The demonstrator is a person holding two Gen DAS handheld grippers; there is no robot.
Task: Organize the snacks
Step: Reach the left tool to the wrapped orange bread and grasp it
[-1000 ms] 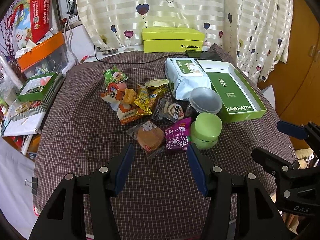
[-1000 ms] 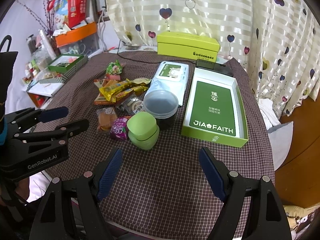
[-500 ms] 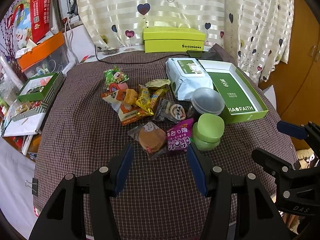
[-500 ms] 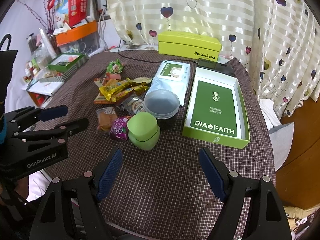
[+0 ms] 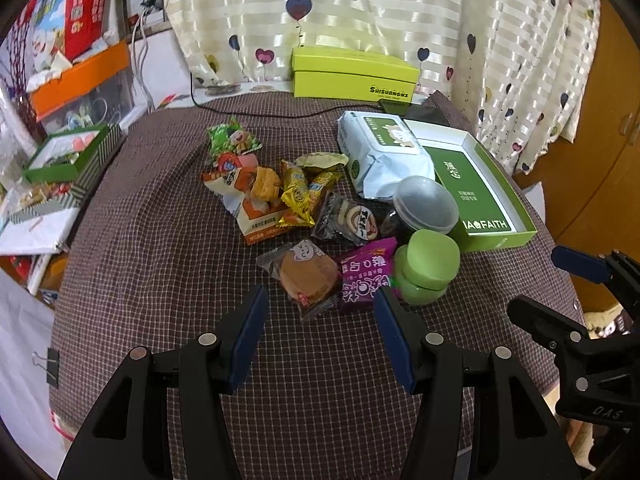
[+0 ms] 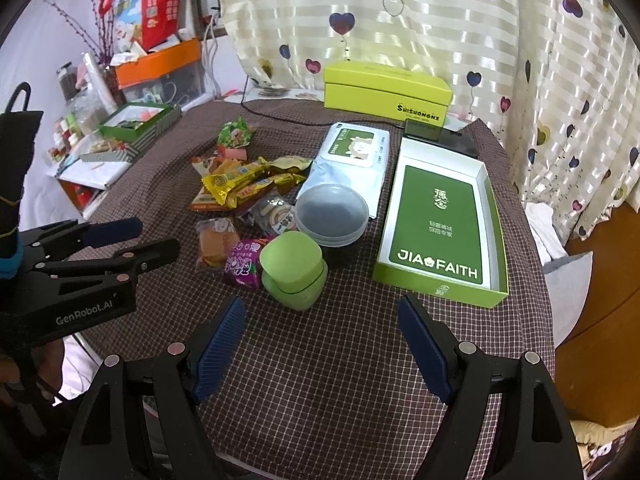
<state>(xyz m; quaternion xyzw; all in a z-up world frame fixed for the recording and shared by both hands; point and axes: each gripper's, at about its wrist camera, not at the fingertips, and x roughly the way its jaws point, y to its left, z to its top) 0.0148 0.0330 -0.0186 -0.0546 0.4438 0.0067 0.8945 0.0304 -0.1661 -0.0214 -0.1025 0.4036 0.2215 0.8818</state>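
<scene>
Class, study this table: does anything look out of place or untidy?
Yes. The wrapped snacks lie in a loose, overlapping heap mid-table, none inside the open green box beside them. Nothing looks spilled or torn.

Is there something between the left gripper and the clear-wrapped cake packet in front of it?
Nothing visible stands in the way. The left gripper is open, and only bare checked tablecloth lies between it and the cake packet. The purple packet lies right beside the cake packet, on its right.

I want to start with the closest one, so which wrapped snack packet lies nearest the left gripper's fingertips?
The clear-wrapped round brown cake, between the open left gripper's fingertips. The purple packet beside it is nearly as close; the yellow and orange packets lie farther back.
</scene>
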